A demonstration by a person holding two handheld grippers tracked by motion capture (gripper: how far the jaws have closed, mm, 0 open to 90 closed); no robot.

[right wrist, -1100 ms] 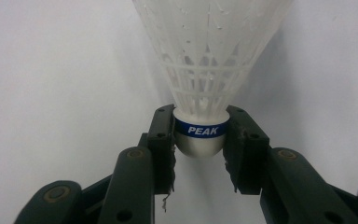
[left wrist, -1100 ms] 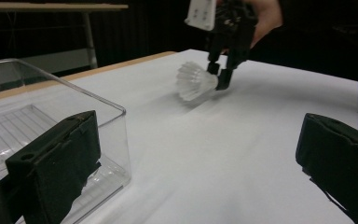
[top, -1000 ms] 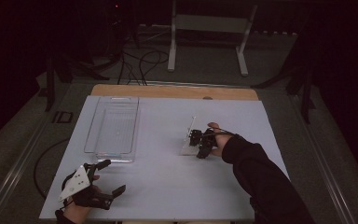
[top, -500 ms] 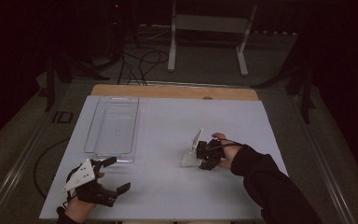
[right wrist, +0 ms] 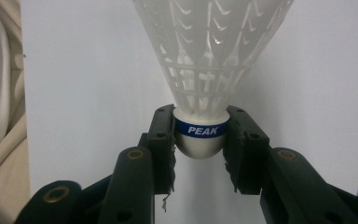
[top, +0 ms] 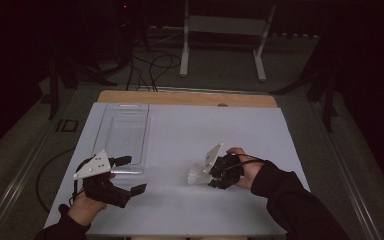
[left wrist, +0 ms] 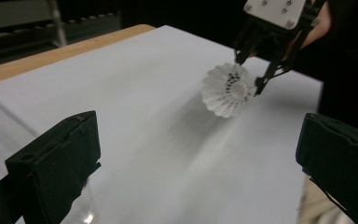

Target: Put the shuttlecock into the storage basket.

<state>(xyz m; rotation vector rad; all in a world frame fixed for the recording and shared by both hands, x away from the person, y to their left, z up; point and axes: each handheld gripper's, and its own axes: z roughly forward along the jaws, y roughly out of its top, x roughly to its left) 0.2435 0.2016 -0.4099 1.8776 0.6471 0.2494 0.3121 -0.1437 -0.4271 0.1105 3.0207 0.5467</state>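
Right tongs: the right gripper point(right wrist: 200, 135) pinches the shuttlecock point(right wrist: 205, 70) by its rounded white cork, one jaw pad on each side of the blue band.
Left tongs: the left gripper point(top: 125, 175) is spread wide with nothing between its jaws, at about 7 o'clock on the table, just beside the near end of the clear tray point(top: 122, 132).
Where the thing is: in the high view the shuttlecock point(top: 198, 174) sits at about 5 o'clock on the white table point(top: 180, 125), skirt pointing toward 9 o'clock, away from the hand; whether it touches the table I cannot tell.
Handling: likely very light; the cork looks firm and smooth, so it could slip or swivel in a loose pinch.
Fragility: the latticed plastic skirt looks thin and springy, easily bent if squeezed.
Where to hold: the cork, as now, is the sound place; the skirt is not.
Writing: "PEAK" in white capitals on the blue band around the cork.
Farther out: a pale wooden edge point(top: 190, 98) at 12 o'clock.
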